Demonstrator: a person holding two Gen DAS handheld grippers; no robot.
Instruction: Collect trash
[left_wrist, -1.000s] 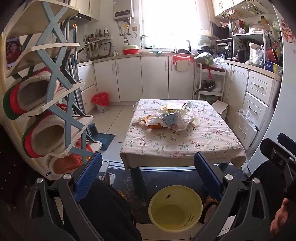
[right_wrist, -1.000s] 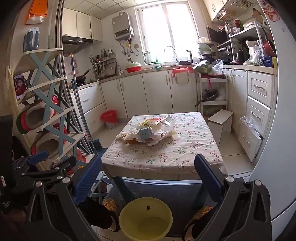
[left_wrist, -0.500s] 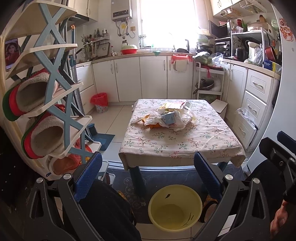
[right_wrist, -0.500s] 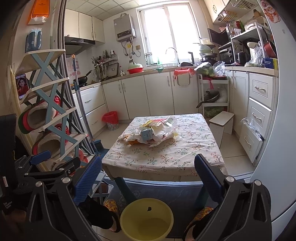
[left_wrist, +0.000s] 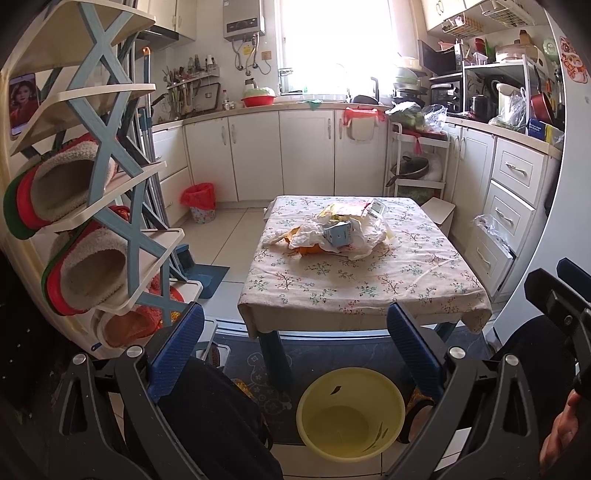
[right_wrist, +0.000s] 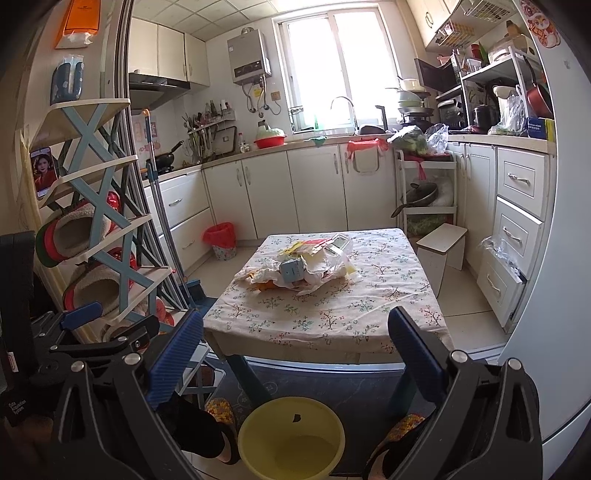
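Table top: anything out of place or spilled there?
Yes. A heap of crumpled wrappers, plastic bags and a small blue carton sits mid-table, loose on the cloth. The yellow bucket below holds almost nothing.

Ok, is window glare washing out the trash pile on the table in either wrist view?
Left wrist: bright window blown out, crumpled white-and-yellow trash pile still readable. Right wrist: window panes hold detail, pile evenly lit. Both bend straight edges, fisheye.
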